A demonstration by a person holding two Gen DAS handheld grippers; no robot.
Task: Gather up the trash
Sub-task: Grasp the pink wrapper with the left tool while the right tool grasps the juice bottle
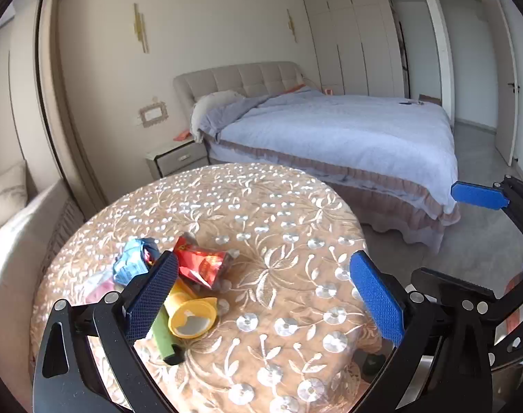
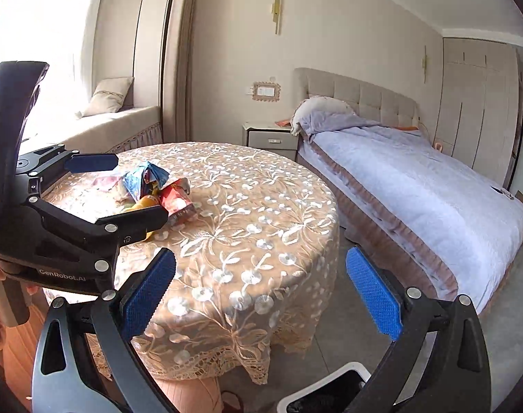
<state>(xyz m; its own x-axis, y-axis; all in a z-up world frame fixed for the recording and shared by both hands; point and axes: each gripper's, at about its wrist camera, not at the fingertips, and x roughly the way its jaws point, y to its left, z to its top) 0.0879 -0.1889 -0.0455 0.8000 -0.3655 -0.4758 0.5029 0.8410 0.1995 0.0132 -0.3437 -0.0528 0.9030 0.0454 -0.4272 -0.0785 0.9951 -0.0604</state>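
Bedroom, daylight. Beige wall (image 1: 209, 34) across the upper frame, two gold wall lights (image 1: 141, 27) on it. Bed (image 1: 347, 130) at centre right, tufted beige headboard (image 1: 240, 77), pale blue cover, dusty pink frill along the base. Small nightstand (image 2: 273, 136) just beside the bed's head, under a framed switch plate (image 2: 266, 92). Built-in wardrobe (image 1: 357, 41) at upper right; a white door (image 1: 505, 79) at far right. Grey floor (image 2: 333, 316) in the lower frame. Round table (image 2: 261, 213) in the foreground, draped in a peach floral lace cloth. Window seat (image 2: 116, 124) at upper left with a cushion (image 2: 108, 94); strong glare from the window there.
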